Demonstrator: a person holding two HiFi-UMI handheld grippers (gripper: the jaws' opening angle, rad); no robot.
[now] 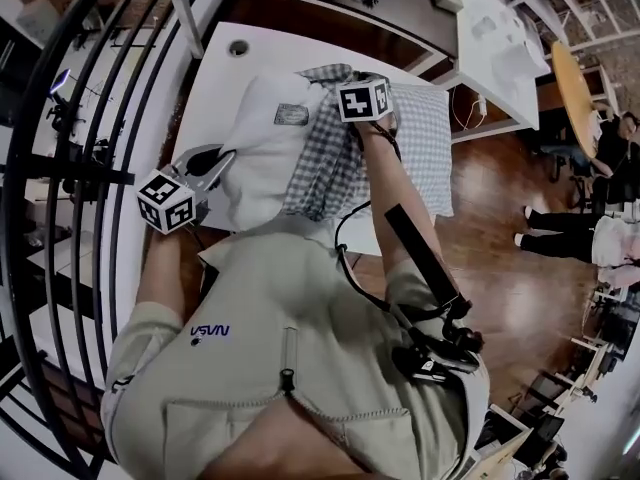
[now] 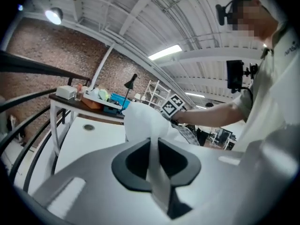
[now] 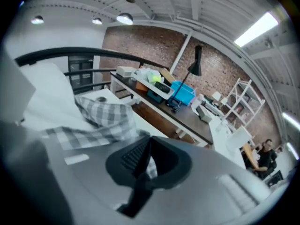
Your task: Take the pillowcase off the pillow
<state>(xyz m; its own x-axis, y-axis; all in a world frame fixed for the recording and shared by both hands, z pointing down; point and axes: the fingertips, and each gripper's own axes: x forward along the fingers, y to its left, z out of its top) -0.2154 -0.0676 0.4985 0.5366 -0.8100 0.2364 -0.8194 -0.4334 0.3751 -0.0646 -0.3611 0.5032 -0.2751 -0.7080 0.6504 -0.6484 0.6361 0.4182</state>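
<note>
A white pillow (image 1: 262, 153) lies on the white table (image 1: 215, 78), its near end bare. The grey-checked pillowcase (image 1: 410, 148) is bunched along the pillow's right side and spreads out to the right. My left gripper (image 1: 222, 163) is shut on the pillow's near left corner; in the left gripper view white cloth (image 2: 143, 121) runs pinched between the jaws of that gripper (image 2: 153, 146). My right gripper (image 1: 360, 128) is shut on the checked cloth at the pillow's far right. In the right gripper view a strip of pillowcase (image 3: 103, 116) is caught in its closed jaws (image 3: 145, 161).
A black curved railing (image 1: 60, 168) runs along the left. Behind the table stands a cluttered desk (image 3: 159, 95) with a blue box and a black lamp. Wooden floor (image 1: 500, 238) lies to the right, with seated people (image 1: 600, 228) beyond. A round cable hole (image 1: 238, 47) sits at the table's far left.
</note>
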